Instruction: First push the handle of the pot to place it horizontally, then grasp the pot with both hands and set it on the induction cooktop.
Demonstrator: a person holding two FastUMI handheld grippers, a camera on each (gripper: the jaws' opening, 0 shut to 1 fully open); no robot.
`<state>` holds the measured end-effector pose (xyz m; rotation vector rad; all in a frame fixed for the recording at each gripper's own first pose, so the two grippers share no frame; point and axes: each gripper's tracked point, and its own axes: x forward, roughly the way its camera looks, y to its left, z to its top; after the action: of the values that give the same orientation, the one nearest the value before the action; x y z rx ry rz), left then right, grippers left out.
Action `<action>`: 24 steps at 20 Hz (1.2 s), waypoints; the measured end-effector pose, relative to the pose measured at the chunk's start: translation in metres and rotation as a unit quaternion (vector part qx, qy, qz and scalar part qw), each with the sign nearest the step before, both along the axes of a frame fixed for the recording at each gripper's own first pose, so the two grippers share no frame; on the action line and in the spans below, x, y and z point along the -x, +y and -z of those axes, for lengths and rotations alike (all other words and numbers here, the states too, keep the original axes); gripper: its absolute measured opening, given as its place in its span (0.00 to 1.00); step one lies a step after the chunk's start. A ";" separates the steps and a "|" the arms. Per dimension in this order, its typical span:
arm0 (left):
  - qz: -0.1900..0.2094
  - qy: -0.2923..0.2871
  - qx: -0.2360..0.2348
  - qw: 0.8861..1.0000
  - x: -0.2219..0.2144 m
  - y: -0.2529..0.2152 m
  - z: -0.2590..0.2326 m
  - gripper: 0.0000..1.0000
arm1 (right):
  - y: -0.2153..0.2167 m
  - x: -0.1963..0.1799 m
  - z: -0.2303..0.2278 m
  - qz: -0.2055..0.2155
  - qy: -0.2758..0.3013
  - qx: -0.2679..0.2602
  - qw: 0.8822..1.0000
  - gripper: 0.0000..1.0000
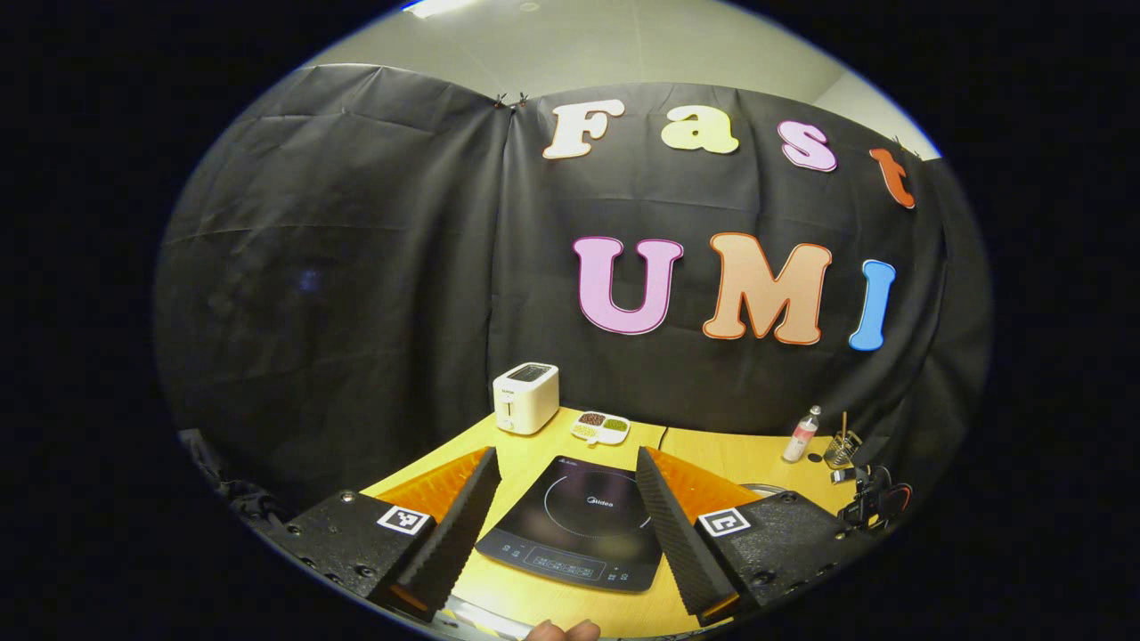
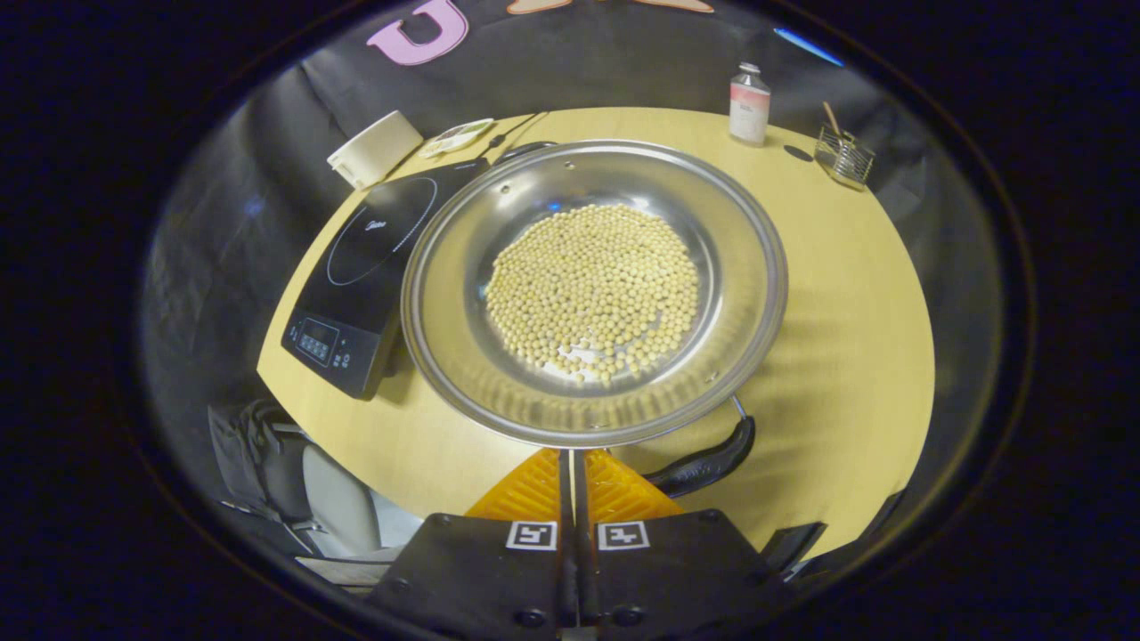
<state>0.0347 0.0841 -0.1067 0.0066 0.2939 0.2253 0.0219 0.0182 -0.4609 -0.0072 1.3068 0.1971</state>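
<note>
1. Now at lower centre of the right gripper view: right gripper (image 2: 577, 454) with fingers together, nothing between, beside the pot's handle (image 2: 708, 461).
2. Best nudged sideways, low, from the tip.
3. Centre frame: pot (image 2: 595, 289), soybeans (image 2: 595, 289) inside, hard against the induction cooktop (image 2: 361, 271).
4. Left gripper (image 1: 570, 494) wide apart, above the cooktop; bare tabletop (image 2: 846, 294) at right.

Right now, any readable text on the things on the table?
"Midea": printed on the cooktop, inside the ring.
Buttons at the front of the cooktop: markings too small to read.
Front of the toaster: small mark, blurred.
Label on the bottle: too small to read.
</note>
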 end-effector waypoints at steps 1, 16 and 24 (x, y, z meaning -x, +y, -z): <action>-0.001 0.000 0.000 1.000 0.000 -0.002 0.000 0.89 | -0.005 -0.002 0.001 0.002 0.001 0.001 1.000 0.03; -0.010 0.005 -0.020 1.000 -0.003 -0.041 0.001 0.94 | -0.087 -0.046 0.007 0.033 -0.004 0.005 0.999 0.00; 0.003 0.009 -0.032 0.999 -0.015 -0.065 -0.003 0.94 | -0.109 -0.068 0.008 0.053 -0.012 -0.006 0.999 0.02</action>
<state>0.0501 0.0194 -0.1035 0.0732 0.3038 0.2282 0.0896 -0.0909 -0.4692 0.0693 1.2779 0.1150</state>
